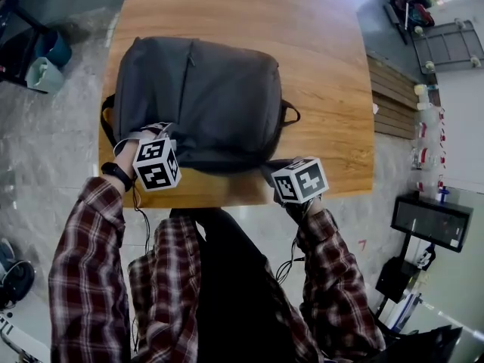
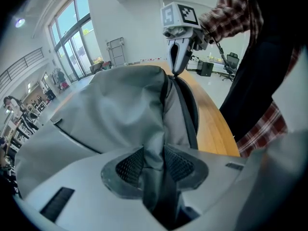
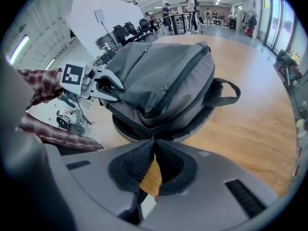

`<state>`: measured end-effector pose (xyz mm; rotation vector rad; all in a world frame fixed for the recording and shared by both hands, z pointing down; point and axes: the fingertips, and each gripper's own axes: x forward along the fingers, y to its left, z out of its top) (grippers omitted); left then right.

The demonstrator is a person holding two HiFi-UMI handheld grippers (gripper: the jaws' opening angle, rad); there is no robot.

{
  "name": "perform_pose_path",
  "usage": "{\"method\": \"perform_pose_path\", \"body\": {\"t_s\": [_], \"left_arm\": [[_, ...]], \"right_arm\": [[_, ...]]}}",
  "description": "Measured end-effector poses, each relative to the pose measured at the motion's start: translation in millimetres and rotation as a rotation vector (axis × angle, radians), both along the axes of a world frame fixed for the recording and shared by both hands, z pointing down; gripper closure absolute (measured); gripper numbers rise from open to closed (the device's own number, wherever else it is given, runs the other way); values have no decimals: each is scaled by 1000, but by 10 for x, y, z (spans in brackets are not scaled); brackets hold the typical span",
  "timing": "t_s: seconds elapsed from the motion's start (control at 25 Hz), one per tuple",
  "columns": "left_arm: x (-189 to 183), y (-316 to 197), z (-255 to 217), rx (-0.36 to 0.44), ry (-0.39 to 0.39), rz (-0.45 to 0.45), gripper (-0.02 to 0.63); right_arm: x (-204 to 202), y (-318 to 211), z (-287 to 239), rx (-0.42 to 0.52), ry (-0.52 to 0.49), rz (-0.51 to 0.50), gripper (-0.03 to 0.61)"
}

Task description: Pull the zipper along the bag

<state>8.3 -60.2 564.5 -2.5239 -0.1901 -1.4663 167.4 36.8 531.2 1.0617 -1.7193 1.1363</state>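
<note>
Grey bag (image 1: 197, 100) lying flat on the wooden bench (image 1: 318, 44), toward its near left corner (a carry loop (image 1: 290, 114) projects from its right side). Zipper pull (image 3: 150, 136) at the bag's near edge, pinched at the tips of the right gripper (image 3: 153, 146), whose fingers (image 3: 137, 163) are pressed almost together. Left gripper (image 2: 154, 155) at the bag's near left corner, fingers clamping a fold of its grey fabric. Both grippers point steeply downward.

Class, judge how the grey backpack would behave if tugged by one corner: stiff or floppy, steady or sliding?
Probably floppy: the backpack creases where the left gripper pinches it. Likely to slide on the smooth table unless held.
</note>
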Motion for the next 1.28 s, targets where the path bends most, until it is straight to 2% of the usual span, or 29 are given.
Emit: {"method": "perform_pose_path", "body": {"t_s": [0.24, 0.32, 0.4, 0.48, 0.52, 0.56, 0.64, 0.76, 0.84, 0.92, 0.96, 1.12, 1.2, 1.28], "left_arm": [[-52, -43, -139, -62, -65, -59, 474], [-137, -97, -255, -27, -86, -70, 471], [-292, -183, -352, 42, -119, -108, 471], [-485, -328, -460, 104, -141, -203, 472], [-578, -396, -524, 107, -144, -267, 472], [-661, -438, -586, 86, -144, -335, 472], [-750, -394, -674, -17, -134, -454, 471], [-701, -43, -597, -232, -136, -532, 472], [-765, 127, -440, -269, -172, -568, 472], [-880, 217, -280, -254, -197, -605, 472], [-915, 239, -212, -243, -185, -622, 480], [-968, 261, 30, -229, -101, -648, 489], [-970, 259, 95, -223, -114, -631, 489], [-944, 263, 108, -216, -127, -595, 489]], "right_arm": [[-235, 129, 49, -36, -157, 62, 560], [-402, 169, 54, -46, -217, 77, 560], [-650, 184, 60, -54, -284, 90, 560], [-941, 148, 67, -53, -342, 100, 560], [-1089, 115, 71, -50, -366, 104, 560], [-1240, 76, 74, -48, -389, 108, 560], [-1545, -6, 76, -43, -435, 121, 560], [-1961, -161, 58, -4, -497, 161, 560], [-2204, -254, 31, 42, -520, 161, 559], [-2386, -297, 25, 80, -514, 122, 560], [-2432, -304, 34, 91, -493, 91, 560], [-2393, -325, 107, 100, -314, -65, 560], [-2284, -323, 144, 96, -233, -126, 561], [-2152, -306, 143, 76, -223, -139, 561]]}}
